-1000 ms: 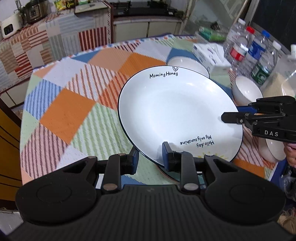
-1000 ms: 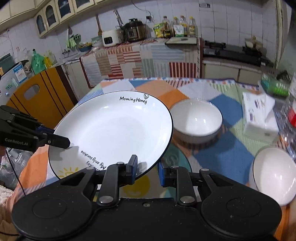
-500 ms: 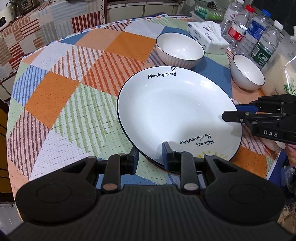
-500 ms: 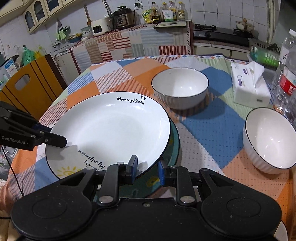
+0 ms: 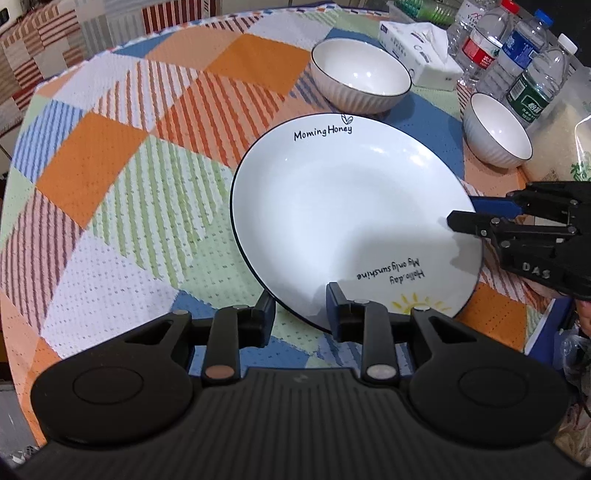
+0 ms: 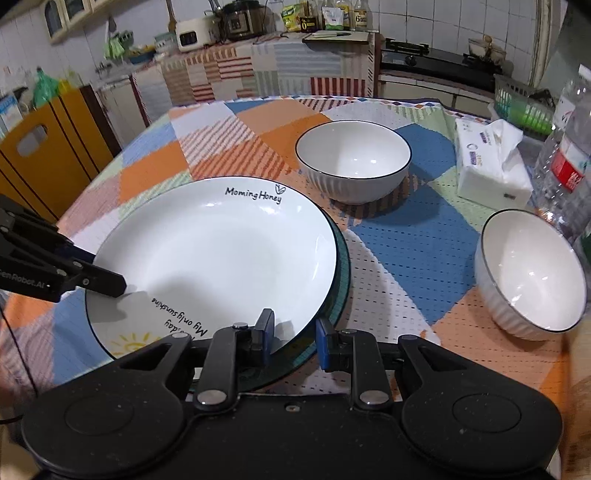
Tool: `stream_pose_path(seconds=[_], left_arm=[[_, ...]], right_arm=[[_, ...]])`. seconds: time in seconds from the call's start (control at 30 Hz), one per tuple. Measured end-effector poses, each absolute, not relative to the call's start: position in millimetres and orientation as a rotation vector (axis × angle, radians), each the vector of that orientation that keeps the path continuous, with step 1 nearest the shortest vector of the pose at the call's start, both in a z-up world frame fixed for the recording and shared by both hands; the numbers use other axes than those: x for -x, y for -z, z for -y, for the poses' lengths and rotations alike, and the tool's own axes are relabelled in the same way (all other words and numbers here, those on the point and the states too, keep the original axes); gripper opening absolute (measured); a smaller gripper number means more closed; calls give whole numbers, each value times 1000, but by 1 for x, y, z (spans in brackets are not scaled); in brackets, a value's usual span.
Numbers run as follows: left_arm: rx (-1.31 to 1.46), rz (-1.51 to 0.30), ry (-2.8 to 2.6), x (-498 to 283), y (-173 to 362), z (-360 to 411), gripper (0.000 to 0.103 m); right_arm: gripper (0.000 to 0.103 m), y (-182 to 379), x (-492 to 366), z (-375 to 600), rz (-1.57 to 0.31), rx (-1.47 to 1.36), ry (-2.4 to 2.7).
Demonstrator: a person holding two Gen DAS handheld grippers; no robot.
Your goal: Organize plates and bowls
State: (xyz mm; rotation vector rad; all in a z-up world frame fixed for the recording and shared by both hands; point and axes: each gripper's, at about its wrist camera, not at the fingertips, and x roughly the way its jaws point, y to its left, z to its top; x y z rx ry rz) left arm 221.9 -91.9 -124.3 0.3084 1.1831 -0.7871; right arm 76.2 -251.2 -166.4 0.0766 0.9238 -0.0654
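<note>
Both the left gripper (image 5: 300, 308) and right gripper (image 6: 291, 334) pinch the white plate (image 6: 221, 254); two bowls (image 6: 352, 162) sit behind the plate

Green plate (image 6: 341, 273): lying mostly hidden under the white plate (image 6: 221, 254), only a rim crescent showing. Water bottles (image 5: 517, 48): tops running off the frame edge. Rice bag (image 5: 569, 147): being cut by the right edge. Countertop jars (image 6: 332, 14): labels reading too small.

left tongs (image 5: 300, 309) clamp white plate (image 5: 347, 206) rim | right tongs (image 5: 465, 214) grip opposite rim
</note>
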Motion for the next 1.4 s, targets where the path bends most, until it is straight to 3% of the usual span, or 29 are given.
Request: stream_pose_path(seconds=[0.27,0.5,0.73,0.93,1.17,1.4], left_arm=[[-316,-1180,734,-219,133,94,27],[-285,-1160,668,-202,116,89,27],[-287,-1111,650,-163,80,88,27],[-277,-1090,652,-123,54,101,27],[-262,-1092,660,-87,43,130,33],[-216,-1061,698,-68,60,169,52]], right_arm=[[28,173,-78,220,-942,189,134],[28,160,-54,228,-839,78,111],[36,122,-14,234,-719,76,46],[57,106,27,261,-683,53,22],[97,117,68,299,-651,24,74],[99,142,100,312,-653,44,94]])
